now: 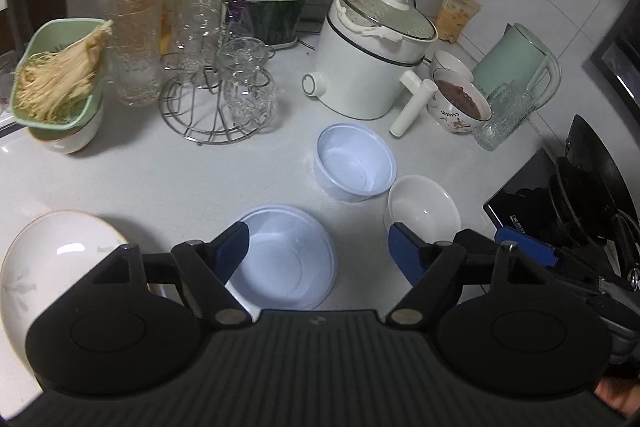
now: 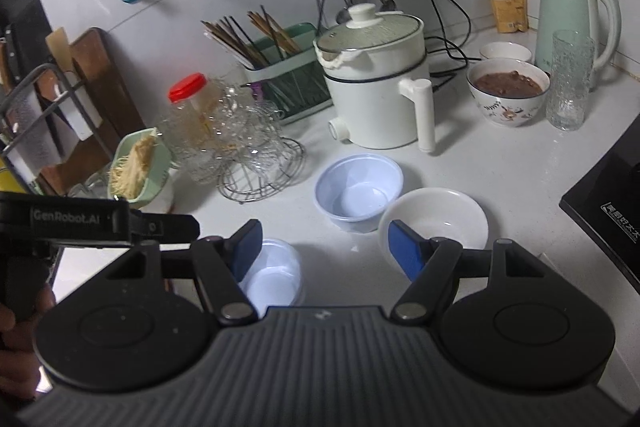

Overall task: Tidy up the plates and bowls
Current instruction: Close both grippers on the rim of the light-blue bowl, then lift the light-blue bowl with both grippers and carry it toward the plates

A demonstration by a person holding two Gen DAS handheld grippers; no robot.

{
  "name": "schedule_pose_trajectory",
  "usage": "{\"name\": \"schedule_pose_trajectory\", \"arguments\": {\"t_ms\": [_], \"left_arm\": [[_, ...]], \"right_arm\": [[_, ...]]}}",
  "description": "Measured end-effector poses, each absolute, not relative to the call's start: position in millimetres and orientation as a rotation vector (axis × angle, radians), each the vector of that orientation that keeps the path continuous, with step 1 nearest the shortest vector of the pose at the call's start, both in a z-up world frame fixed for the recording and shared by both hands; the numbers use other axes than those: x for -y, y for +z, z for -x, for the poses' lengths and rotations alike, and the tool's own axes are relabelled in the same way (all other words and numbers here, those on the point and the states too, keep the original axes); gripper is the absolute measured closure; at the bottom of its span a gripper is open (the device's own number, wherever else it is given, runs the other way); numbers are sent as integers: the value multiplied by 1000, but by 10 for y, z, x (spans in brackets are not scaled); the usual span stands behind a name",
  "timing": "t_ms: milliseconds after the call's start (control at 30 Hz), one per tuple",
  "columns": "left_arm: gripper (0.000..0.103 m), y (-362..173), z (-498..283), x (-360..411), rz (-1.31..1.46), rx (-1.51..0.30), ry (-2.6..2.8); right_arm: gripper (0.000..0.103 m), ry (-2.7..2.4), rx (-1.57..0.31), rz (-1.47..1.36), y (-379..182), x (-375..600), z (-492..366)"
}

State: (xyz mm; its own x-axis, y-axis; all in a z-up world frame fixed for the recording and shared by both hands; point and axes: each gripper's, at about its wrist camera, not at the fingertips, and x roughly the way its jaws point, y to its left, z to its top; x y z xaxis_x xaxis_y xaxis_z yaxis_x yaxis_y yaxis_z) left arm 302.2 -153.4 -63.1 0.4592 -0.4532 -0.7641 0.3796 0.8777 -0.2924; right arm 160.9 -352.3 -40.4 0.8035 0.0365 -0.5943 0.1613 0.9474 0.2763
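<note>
From your left wrist camera, nothing looks sorted yet. Your left gripper is spread wide and holds nothing, hovering over the shallow plastic bowl. The deep plastic bowl stands apart farther back, the white bowl just beside it, and a large plate sits alone at the left edge of the counter. No piece is stacked on another.

From your right wrist camera, the right gripper is likewise released and empty. The white bowl is nearest its right finger, touching or almost touching the deep plastic bowl; the shallow plastic bowl lies near its left finger. I judge the whole job remains: gathering the bowls and the plate.
</note>
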Motion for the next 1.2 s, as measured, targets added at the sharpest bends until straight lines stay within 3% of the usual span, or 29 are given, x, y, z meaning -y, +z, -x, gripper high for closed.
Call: {"name": "schedule_pose_trajectory", "arguments": {"t_ms": [1067,1200], "left_arm": [[24,-1445,-4577,2186,104,-1149,-563],[24,-1554,-4741,2351,86,-1165,-609]], "right_arm": [[33,-159,-812,-310,-825,4026,-2969],[39,-195,-831,-314,-965,4091,-3189]]}}
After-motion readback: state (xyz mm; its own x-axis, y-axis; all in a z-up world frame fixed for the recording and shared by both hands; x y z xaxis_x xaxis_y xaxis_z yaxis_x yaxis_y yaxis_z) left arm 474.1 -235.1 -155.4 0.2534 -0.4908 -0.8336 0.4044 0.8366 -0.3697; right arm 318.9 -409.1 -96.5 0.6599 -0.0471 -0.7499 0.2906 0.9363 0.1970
